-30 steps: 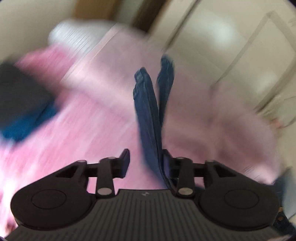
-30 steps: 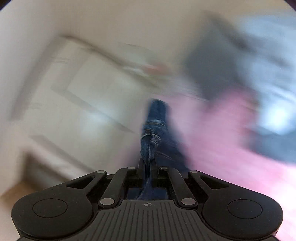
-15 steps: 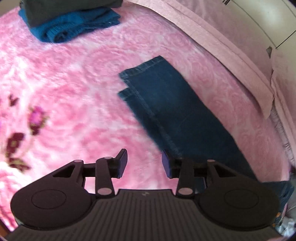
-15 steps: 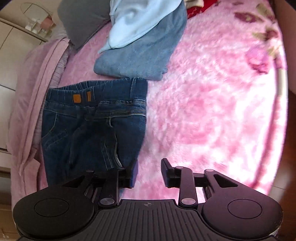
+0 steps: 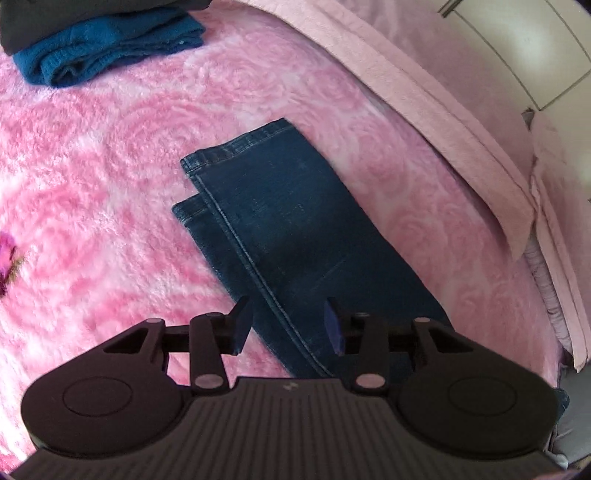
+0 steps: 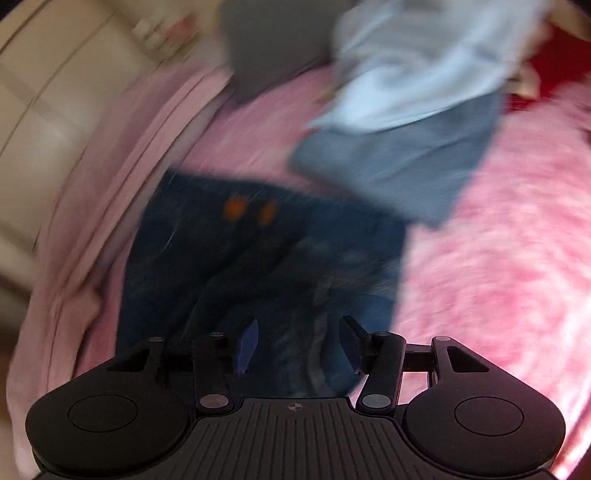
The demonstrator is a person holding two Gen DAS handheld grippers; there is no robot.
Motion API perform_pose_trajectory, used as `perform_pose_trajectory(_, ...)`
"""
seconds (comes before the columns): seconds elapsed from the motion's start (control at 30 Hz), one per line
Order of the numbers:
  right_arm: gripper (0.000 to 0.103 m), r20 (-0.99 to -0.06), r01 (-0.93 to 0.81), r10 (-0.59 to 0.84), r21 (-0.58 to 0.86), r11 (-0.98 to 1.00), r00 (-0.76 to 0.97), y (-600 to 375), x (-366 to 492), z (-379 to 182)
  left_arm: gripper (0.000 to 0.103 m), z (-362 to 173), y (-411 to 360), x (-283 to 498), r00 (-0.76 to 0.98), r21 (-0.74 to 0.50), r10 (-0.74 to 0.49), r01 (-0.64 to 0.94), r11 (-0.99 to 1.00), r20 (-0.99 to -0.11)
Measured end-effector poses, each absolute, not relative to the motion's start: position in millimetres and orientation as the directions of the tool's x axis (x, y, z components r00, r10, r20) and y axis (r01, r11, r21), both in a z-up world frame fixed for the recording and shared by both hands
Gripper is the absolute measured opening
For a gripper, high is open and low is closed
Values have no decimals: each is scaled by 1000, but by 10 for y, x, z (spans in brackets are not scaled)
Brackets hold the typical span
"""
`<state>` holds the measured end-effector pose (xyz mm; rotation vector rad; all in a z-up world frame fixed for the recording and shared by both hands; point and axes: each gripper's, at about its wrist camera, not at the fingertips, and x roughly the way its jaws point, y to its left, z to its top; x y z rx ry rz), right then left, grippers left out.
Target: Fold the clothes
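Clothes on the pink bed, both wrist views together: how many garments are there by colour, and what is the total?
Dark blue jeans: 1
Teal knit: 1
Black or dark garment on top of the teal knit: 1
Faded blue denim: 1
Pale blue garment: 1
Total: 5
The right wrist view is blurred, so that pile may hold more.

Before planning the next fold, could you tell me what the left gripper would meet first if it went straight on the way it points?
Most likely the dark blue denim jeans lying flat on the fluffy pink blanket; the open left gripper points onto their legs.
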<state>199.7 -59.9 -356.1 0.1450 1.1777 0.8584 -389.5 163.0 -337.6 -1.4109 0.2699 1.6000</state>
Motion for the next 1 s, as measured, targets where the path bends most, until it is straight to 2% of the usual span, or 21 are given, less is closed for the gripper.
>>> perform_pose_trajectory(0.17, 53, -743, -606, 667, 560, 565, -65, 140, 1662, -3592, 38, -3415, 1764, -3939, 129, -416, 485, -724, -550, -865)
perform_pose_trajectory(0.43, 54, -693, -505, 672, 691, 518, -260, 1208, 1235, -3919, 38, -3712, 2019, -4080, 113, -372, 426, -712, -596, -898)
perform_pose_trajectory(0.5, 54, -696, -483, 667, 696, 532, -267, 1359, 1190, -4020, 32, -3717, 2069, -4078, 93, -349, 424, -737, -579, -901)
perform_pose_trajectory(0.53, 54, -699, -473, 661, 696, 541, -272, 1428, 1177, -4081, 11, -3720, 2094, -4077, 83, -337, 423, -749, -571, -902)
perform_pose_trajectory(0.57, 53, -706, -463, 654, 692, 554, -273, 1477, 1194, -4130, 0, -3720, 2120, -4076, 74, -326, 423, -760, -562, -903)
perform_pose_trajectory(0.6, 53, -717, -450, 642, 684, 574, -272, 1531, 1200, -4195, 0, -3643, 2189, -4079, 88, -347, 446, -765, -542, -891)
perform_pose_trajectory(0.63, 29, -726, -445, 630, 677, 586, -275, 1573, 1207, -4245, 0, -3566, 2257, -4083, 103, -368, 467, -770, -522, -878)
perform_pose_trajectory(0.67, 10, -731, -453, 622, 672, 586, -281, 1638, 1208, -4256, 0, -3489, 2325, -4086, 118, -389, 489, -774, -500, -864)
perform_pose_trajectory(0.7, 4, -736, -462, 614, 667, 584, -287, 1706, 1207, -4262, 0, -3412, 2393, -4090, 133, -408, 510, -777, -479, -850)
perform_pose_trajectory(0.77, 2, -727, -534, 632, 658, 531, -267, 1834, 1161, -4131, 0, -3256, 2532, -4096, 163, -447, 550, -783, -433, -819)
perform_pose_trajectory(0.83, 2, -688, -586, 691, 660, 470, -221, 2020, 1181, -3943, 0, -2974, 2884, -4045, 173, -486, 646, -803, -344, -743)
perform_pose_trajectory(0.87, 3, -657, -575, 727, 679, 456, -198, 2100, 1232, -3889, 6, -2835, 3068, -4013, 178, -504, 694, -810, -299, -697)
perform_pose_trajectory(0.9, 8, -625, -564, 761, 697, 443, -175, 2178, 1286, -3838, 11, -2783, 3166, -3981, 164, -497, 703, -814, -300, -693)
perform_pose_trajectory(0.93, 23, -591, -552, 793, 716, 428, -151, 2255, 1340, -3788, 17, -2731, 3265, -3949, 150, -490, 711, -818, -301, -687)
perform_pose_trajectory(0.97, 32, -584, -542, 801, 720, 434, -134, 2341, 1381, -3757, 17, -2680, 3364, -3917, 136, -482, 719, -822, -303, -682)
perform_pose_trajectory(1.0, 58, -590, -539, 798, 714, 448, -119, 2404, 1407, -3727, 19, -2630, 3458, -3885, 122, -475, 726, -826, -304, -677)
